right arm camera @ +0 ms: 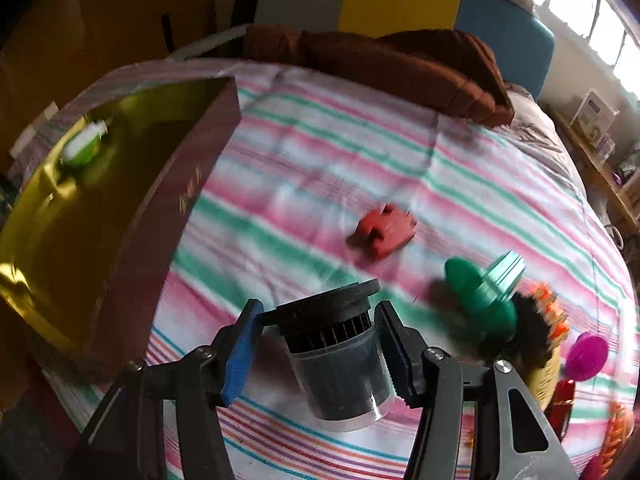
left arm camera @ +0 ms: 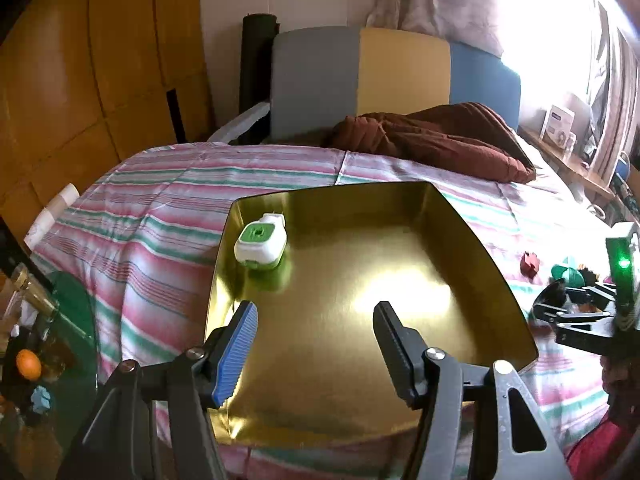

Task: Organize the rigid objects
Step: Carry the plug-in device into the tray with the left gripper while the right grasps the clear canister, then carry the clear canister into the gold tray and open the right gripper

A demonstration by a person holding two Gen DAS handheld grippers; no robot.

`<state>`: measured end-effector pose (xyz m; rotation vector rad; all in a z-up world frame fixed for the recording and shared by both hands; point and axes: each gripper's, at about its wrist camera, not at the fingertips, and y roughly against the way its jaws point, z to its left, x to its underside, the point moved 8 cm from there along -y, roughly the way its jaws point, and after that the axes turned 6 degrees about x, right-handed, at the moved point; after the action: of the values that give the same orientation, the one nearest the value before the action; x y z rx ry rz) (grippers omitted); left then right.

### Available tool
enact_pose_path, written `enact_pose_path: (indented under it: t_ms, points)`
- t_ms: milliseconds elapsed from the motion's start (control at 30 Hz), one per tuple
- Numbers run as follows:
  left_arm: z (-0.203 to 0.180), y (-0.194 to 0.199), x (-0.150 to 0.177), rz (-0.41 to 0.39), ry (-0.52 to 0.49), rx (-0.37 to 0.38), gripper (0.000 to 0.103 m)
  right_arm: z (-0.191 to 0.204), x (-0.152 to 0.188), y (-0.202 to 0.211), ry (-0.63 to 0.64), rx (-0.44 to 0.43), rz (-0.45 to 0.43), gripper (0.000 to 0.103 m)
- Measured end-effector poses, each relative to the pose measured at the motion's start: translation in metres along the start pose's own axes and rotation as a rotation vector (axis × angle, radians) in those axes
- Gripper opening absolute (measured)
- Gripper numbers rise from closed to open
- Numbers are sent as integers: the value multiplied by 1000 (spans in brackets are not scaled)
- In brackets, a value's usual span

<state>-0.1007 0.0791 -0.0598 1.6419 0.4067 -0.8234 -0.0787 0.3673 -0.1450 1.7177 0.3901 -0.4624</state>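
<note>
A shallow gold-lined box lies on the striped bed. A white and green plug-in device sits in its far left corner; it also shows blurred in the right wrist view. My left gripper is open and empty above the box's near side. My right gripper is shut on a black filter cup with a clear base, held above the bed to the right of the box. A red block and a green plastic part lie beyond it.
A black brush, orange pieces and a magenta disc lie at the right. A brown blanket lies by the headboard. A cluttered glass table stands left of the bed. A shelf runs along the window.
</note>
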Motion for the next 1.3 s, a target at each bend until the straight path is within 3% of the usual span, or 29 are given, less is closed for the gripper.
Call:
enact_pose_path:
  t_ms: [300, 733, 1300]
  points:
    - [-7, 22, 10, -20, -47, -49, 61, -1, 6, -2, -1, -5, -20, 57]
    - [-18, 26, 21, 5, -73, -41, 61, -1, 6, -4, 18, 7, -28, 57]
    - [5, 43, 18, -36, -46, -63, 61, -4, 3, -2, -41, 21, 11, 56]
